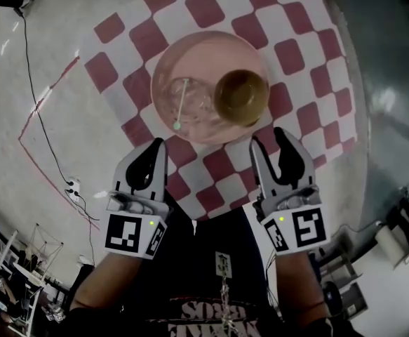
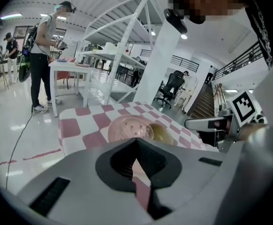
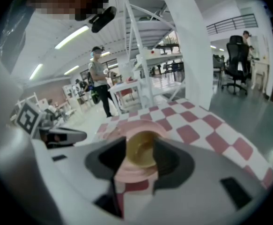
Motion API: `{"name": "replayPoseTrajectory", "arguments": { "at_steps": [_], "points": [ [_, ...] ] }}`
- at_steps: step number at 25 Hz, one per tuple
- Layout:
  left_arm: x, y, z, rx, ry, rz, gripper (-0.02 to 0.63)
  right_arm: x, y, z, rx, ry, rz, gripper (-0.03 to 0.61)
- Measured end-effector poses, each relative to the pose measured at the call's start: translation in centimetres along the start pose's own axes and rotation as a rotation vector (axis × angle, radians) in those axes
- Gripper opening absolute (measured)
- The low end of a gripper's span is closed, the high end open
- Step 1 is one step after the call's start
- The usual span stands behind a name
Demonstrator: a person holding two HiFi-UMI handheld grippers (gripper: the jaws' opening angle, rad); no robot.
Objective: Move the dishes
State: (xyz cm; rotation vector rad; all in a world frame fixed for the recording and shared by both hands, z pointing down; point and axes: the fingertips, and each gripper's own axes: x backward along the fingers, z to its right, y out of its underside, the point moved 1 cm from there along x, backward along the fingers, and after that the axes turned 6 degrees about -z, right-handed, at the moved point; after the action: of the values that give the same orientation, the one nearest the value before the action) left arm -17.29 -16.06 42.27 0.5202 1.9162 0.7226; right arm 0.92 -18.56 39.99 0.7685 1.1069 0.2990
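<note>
A big pink plate [image 1: 190, 51] sits on a red and white checked cloth [image 1: 299, 51]. A yellow-brown bowl [image 1: 240, 97] sits on the plate, on the side nearer the right gripper. Next to the bowl, also on the plate, is a clear glass [image 1: 190, 98] (a thin stick [image 1: 181, 104] with a green tip is with it).

The person holds both grippers low, just in front of the plate. Neither one touches it.

The left gripper [image 1: 156, 146] has its two jaws pressed together, with nothing in them. The right gripper [image 1: 273, 137] has its jaws spread apart. It holds nothing. Looking along its jaws, you see the bowl in the gap, a little way ahead of the tips.
</note>
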Motion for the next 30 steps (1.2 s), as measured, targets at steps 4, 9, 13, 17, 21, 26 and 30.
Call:
{"name": "replayPoseTrajectory", "arguments": {
  "at_steps": [4,9,13,17,21,26,30],
  "points": [
    [-1.1,2.0,0.0,0.037,0.008,-0.037,0.026,-1.3,1.8,2.1,-0.067,0.039,-0.029,0.201],
    [-1.2,3.7,0.9,0.037,0.028,-0.041,0.026,-4.1,4.4,3.9,-0.174,0.078,-0.103,0.202],
    [-1.4,4.3,1.9,0.01,0.065,-0.066,0.026,-5.7,4.8,4.7,-0.3,0.071,-0.139,0.202],
    [-1.4,4.6,2.0,0.011,0.074,-0.078,0.026,-7.9,5.2,4.4,-0.233,0.076,-0.196,0.201],
    [-1.7,4.3,1.9,0.0,0.084,-0.066,0.026,-9.3,5.3,4.5,-0.089,0.109,-0.256,0.127],
    [-2.0,4.2,1.3,0.003,0.078,-0.071,0.026,-9.2,4.4,5.0,-0.009,0.104,-0.261,0.052],
    [-2.3,4.3,0.9,-0.001,0.074,-0.077,0.026,-8.1,2.2,6.2,-0.056,0.085,-0.206,0.044]
  ]
}}
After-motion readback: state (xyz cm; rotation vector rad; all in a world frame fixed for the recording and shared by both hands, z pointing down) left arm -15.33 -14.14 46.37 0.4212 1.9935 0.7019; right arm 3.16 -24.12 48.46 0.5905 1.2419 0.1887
